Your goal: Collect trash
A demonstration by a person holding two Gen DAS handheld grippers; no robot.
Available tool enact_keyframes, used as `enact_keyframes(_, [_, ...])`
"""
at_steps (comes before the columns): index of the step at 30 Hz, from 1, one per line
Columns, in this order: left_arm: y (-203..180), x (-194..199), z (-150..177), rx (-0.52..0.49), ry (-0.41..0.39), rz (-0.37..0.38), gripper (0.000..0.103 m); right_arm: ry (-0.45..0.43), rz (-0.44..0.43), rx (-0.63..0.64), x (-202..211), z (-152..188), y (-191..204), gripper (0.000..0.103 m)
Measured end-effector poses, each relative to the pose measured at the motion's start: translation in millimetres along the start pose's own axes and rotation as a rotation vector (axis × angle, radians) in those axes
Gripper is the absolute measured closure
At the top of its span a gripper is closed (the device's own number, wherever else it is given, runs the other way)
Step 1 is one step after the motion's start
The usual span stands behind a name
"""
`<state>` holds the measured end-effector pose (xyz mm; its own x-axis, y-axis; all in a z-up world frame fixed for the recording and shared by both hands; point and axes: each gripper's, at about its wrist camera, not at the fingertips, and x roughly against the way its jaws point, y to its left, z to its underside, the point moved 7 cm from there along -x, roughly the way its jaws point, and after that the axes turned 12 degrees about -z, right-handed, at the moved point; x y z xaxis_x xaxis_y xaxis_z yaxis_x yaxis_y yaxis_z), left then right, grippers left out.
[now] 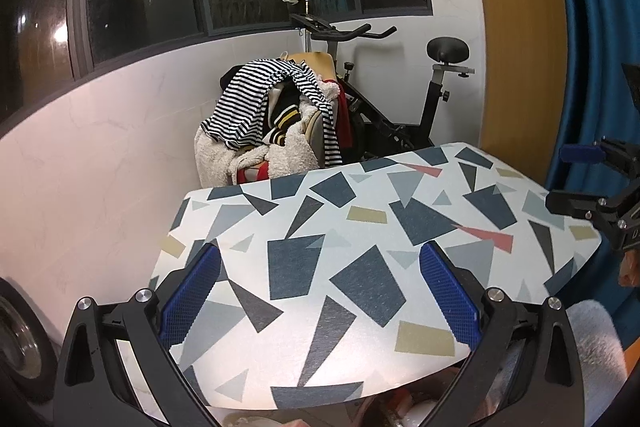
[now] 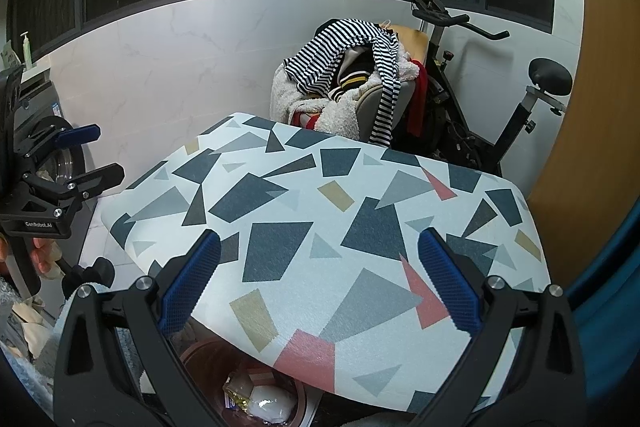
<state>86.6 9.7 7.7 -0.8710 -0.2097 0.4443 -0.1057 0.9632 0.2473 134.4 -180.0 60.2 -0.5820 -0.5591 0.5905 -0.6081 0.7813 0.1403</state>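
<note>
White tiled walls and dark windows back the left wrist view, with an exercise bike [image 1: 404, 95] in the corner and a chair heaped with clothes [image 1: 276, 123] beside it. Your left gripper [image 1: 320, 297] hovers over the patterned table [image 1: 340, 211] — fingers spread wide, nothing between the blue pads [image 1: 192, 297]. Your right gripper [image 1: 592, 183] shows at the right edge, also spread, empty. Table top looks bare. Under its near edge something whitish and reddish shows, too blurred to tell.

Right wrist view: same tiled corner, bike [image 2: 480, 99] and clothes chair [image 2: 352, 87] behind the table [image 2: 320, 203]. Your right gripper [image 2: 320, 291] sits wide open above the near table edge, pads [image 2: 450, 287] holding nothing. Left gripper [image 2: 84, 159] is at the left, open, a hand [image 2: 40, 253] on its handle; a washing machine [image 2: 48, 131] stands behind it. Trash [image 2: 260, 399] — crumpled white plastic and a yellowish wrapper — lies in a brown bin [image 2: 200, 355] below the table edge, between your right fingers, untouched.
</note>
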Motion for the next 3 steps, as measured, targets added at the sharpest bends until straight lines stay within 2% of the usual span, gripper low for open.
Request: enact_keyframes(3, [-2.0,-0.3,2.0,-0.021,-0.004,-0.007,0.006,0.002,-0.006,0.0,0.3,2.4,-2.5,0.006])
